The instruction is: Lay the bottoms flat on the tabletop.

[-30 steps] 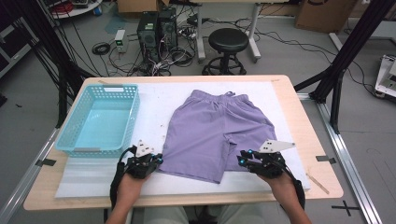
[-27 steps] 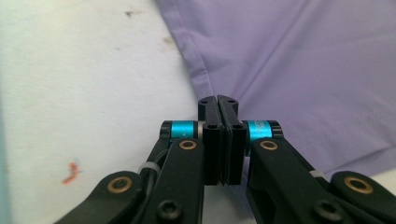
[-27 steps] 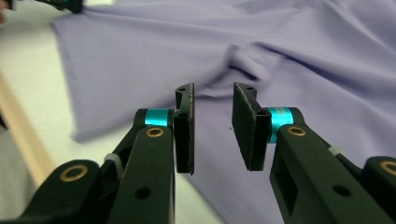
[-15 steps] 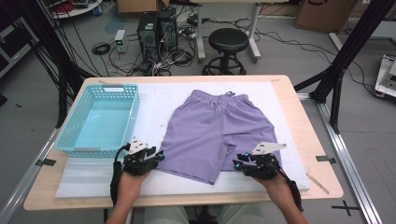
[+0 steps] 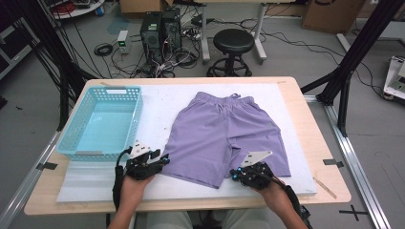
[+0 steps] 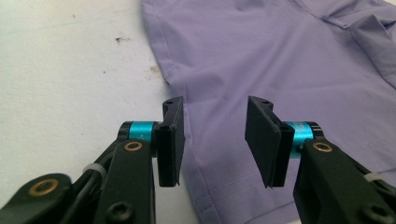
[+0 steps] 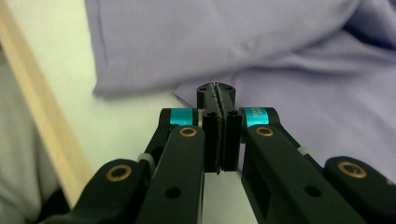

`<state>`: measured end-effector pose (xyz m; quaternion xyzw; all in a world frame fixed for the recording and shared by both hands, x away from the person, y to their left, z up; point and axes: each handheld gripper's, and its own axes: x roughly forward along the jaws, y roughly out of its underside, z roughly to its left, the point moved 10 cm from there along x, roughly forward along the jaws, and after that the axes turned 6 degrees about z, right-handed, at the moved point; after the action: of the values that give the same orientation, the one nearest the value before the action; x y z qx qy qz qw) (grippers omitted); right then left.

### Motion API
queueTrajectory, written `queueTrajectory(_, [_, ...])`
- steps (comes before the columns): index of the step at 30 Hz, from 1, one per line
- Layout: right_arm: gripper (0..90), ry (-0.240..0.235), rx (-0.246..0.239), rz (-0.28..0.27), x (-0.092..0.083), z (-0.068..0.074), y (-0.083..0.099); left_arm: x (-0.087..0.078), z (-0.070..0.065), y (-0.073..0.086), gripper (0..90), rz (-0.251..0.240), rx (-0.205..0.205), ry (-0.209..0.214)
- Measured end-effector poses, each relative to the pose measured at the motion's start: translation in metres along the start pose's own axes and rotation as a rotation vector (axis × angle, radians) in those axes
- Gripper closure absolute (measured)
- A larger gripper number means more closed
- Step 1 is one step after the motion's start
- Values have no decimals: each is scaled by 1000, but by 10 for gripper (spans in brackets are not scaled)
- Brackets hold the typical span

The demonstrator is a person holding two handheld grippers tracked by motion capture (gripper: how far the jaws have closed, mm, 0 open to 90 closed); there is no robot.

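Purple shorts (image 5: 224, 129) lie flat on the white mat, waistband at the far side. My left gripper (image 5: 162, 160) rests at the near corner of the left leg. In the left gripper view its jaws (image 6: 215, 135) have just been opening and stand open, with the hem of the shorts (image 6: 261, 56) between them and not pressed. My right gripper (image 5: 235, 174) is at the near hem of the right leg. Its jaws (image 7: 215, 91) have just closed, pads together on the edge of the shorts (image 7: 233, 42), where the cloth bunches up.
A light blue plastic basket (image 5: 114, 88) stands on the left of the table, just beyond my left hand. The wooden table edge (image 5: 329, 191) runs close behind the right gripper. A stool and computer cases stand on the floor beyond the table.
My right gripper has slid left along the hem toward the middle and shut. The left gripper has stayed in place and opened.
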<state>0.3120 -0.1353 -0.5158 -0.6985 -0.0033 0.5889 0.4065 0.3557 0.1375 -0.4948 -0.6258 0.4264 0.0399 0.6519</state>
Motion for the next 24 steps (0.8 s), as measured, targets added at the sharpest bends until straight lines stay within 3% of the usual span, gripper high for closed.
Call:
queueTrajectory(5, [900, -71, 12, 50, -18, -6, 22, 0, -1, -1, 574, -2, 2, 2])
queueTrajectory(9, [900, -126, 2, 58, -22, 0, 27, 2, -2, -2, 574, -1, 5, 3])
queueTrajectory(10, [788, -143, -4, 40, -25, 2, 26, 2, -2, -2, 574, -2, 5, 5])
queueTrajectory(11, [788, -143, -4, 40, -25, 2, 26, 2, -2, -2, 574, -2, 6, 5])
queueTrajectory(13, [750, -125, 37, -14, -33, -6, 22, 2, -2, -2, 573, -3, 7, 4])
queueTrajectory(15, [721, -76, 94, -74, -48, -22, 22, 2, -2, -2, 568, -6, 6, 4])
queueTrajectory(17, [706, 34, 182, -110, -64, -48, 30, 1, -1, -3, 563, -9, 3, 3])
queueTrajectory(20, [687, 230, 322, -103, -87, -89, 60, 1, -1, -3, 554, -13, 2, 2])
queueTrajectory(21, [685, 269, 364, -89, -92, -98, 72, 1, -1, -3, 550, -17, -2, 2])
queueTrajectory(22, [662, 305, 424, -69, -96, -109, 92, 1, -1, -4, 532, -19, -3, 2])
queueTrajectory(24, [662, 297, 443, -62, -96, -111, 99, 1, -1, -4, 529, -23, -4, 3])
